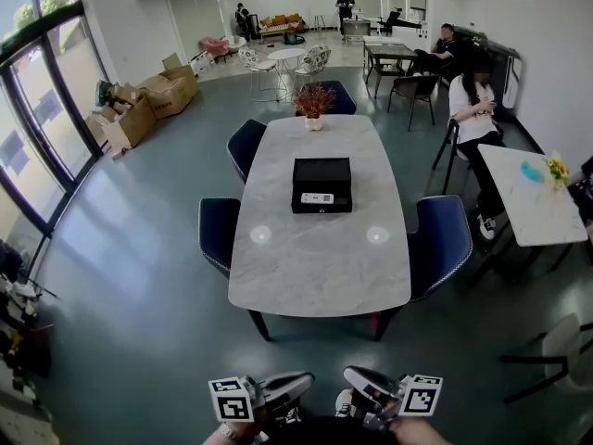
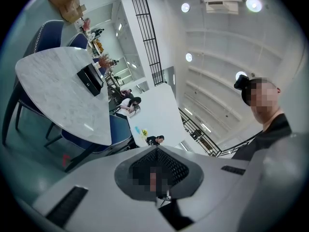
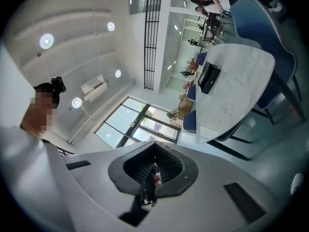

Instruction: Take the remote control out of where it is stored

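A black box [image 1: 321,184] lies in the middle of the marble table [image 1: 315,267], far in front of me. A white remote control [image 1: 317,197] rests at the box's near edge. Both grippers hang low at the bottom of the head view, well short of the table. My left gripper [image 1: 306,379] and right gripper [image 1: 350,375] are shut with nothing between the jaws. The box shows small in the left gripper view [image 2: 90,79] and in the right gripper view [image 3: 209,77]. In those views the left gripper [image 2: 157,148] and right gripper [image 3: 155,142] have their jaws closed together.
Blue chairs [image 1: 219,233] [image 1: 443,239] stand at the table's sides, and a potted plant [image 1: 314,103] sits at its far end. A seated person [image 1: 474,109] and a white side table [image 1: 533,202] are at the right. Cardboard boxes [image 1: 139,109] line the left window.
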Demonstrator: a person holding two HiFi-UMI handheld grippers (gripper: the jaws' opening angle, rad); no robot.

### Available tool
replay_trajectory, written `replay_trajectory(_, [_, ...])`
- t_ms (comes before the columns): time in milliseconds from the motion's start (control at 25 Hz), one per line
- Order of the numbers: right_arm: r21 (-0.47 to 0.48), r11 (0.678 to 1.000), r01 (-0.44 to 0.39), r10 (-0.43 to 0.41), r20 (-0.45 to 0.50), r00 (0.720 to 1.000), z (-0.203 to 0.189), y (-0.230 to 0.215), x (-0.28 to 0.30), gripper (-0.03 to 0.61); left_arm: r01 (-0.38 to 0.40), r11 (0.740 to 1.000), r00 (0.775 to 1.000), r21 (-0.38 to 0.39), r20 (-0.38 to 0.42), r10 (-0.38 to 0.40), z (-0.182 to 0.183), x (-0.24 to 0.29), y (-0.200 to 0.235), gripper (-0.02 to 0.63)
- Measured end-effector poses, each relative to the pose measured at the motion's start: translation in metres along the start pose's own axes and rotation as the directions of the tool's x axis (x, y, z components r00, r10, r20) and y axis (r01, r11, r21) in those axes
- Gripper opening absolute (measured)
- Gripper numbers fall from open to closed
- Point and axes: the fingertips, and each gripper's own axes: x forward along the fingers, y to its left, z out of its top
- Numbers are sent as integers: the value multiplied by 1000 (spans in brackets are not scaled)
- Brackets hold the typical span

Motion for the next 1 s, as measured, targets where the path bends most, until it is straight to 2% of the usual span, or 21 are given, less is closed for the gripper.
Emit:
replay_trajectory(400, [71, 996, -51, 51, -3, 999, 29, -12, -28, 9, -21, 1000, 999, -10, 30, 21, -10, 45, 2, 8])
replay_trajectory(520, [16, 1000, -24, 25, -32, 999, 41, -22, -41, 9, -34, 999, 999, 1, 42, 34, -10, 57, 2, 8])
replay_trajectory(720, [35, 999, -39, 41, -35, 999, 53, -23, -47, 8, -49, 999, 997, 13, 59, 48, 0, 69, -2, 8])
replay_trajectory(1000, [45, 997, -62, 62, 17, 998, 79, -30, -54, 9, -56, 998, 998, 41, 38, 55, 17, 90, 6, 8])
